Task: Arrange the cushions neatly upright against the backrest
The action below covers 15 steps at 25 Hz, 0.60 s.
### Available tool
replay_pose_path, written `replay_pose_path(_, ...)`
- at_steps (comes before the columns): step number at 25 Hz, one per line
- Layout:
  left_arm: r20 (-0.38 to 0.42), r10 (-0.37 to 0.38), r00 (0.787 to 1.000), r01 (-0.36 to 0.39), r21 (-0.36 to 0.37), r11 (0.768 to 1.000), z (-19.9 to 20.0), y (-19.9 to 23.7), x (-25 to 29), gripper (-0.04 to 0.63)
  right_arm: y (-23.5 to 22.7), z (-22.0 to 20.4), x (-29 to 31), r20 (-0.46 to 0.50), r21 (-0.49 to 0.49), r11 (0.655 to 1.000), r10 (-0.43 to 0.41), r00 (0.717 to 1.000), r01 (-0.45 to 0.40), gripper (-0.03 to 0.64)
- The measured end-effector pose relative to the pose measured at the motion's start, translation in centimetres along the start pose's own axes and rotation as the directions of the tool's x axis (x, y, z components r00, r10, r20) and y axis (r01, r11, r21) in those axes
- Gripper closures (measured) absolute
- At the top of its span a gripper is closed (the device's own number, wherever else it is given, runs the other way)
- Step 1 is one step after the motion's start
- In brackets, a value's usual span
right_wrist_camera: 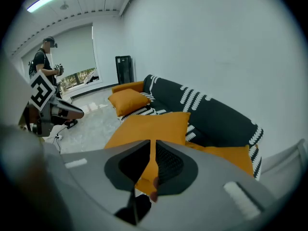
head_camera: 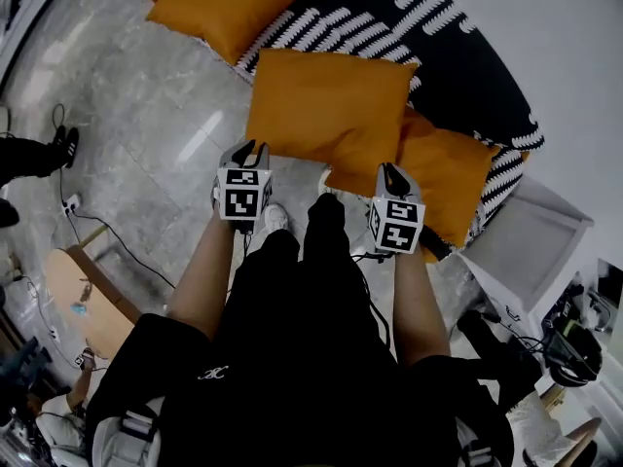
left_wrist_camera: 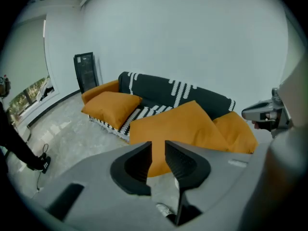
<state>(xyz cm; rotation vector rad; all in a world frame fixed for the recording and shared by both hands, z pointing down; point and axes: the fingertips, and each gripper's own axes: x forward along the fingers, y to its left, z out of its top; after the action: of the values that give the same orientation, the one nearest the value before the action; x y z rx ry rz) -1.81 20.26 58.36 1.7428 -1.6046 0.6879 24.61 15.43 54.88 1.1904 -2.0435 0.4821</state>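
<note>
A black sofa with white dashes (head_camera: 458, 56) holds three orange cushions, all lying flat on the seat. The large middle cushion (head_camera: 326, 110) overhangs the front edge; another cushion (head_camera: 219, 3) lies at the far left end and a third (head_camera: 443, 178) at the right end. My left gripper (head_camera: 248, 154) hovers just short of the middle cushion's near left corner, jaws apart and empty. My right gripper (head_camera: 391, 175) hangs at its near right corner, with a narrow gap and nothing in it. The left gripper view shows the middle cushion (left_wrist_camera: 178, 126) beyond the left gripper (left_wrist_camera: 158, 146). The right gripper (right_wrist_camera: 153, 146) faces that cushion (right_wrist_camera: 149, 126).
A grey box-like seat (head_camera: 531, 241) stands by the sofa's right end. A round wooden table (head_camera: 83, 300) and floor cables (head_camera: 68, 202) lie at the lower left. Another person (right_wrist_camera: 45, 57) stands by the window, and a black panel (right_wrist_camera: 123, 71) leans on the far wall.
</note>
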Motion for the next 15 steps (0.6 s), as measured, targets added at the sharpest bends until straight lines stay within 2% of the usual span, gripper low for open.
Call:
replay_pose_path(4,-0.087,-0.026,0.996,0.027,0.013,1.000,-3.5,2.9,5.1,0.442,-1.2,-3.6,4.1,-0.074,0.012,1.000,0.025,0.997,-0.024,0.515)
replay_pose_path(7,-0.123,-0.046,0.991,0.048,0.015,0.999,-6.5,5.3,8.4,0.377,-2.4,-7.1,6.7,-0.150,0.004,1.000,-0.006,0.989,0.007,0.492)
replay_pose_path(10,-0.155,-0.058,0.986,0.062,0.023,0.998,-9.6,7.6,11.7,0.297,-3.3,-10.1,8.9,-0.219,0.015,0.999,-0.029,0.975,0.033,0.435)
replay_pose_path(12,-0.197,-0.080,0.977,0.089,0.037,0.995,-12.0,8.6,14.0,0.255,-3.7,-11.6,9.8,-0.248,0.000,0.999,-0.041,0.968,0.043,0.405)
replay_pose_path(15,-0.270,-0.121,0.955,0.135,0.034,0.990,-16.0,9.2,17.1,0.230,-4.1,-13.4,10.6,-0.287,-0.045,0.998,-0.051,0.957,0.040,0.369)
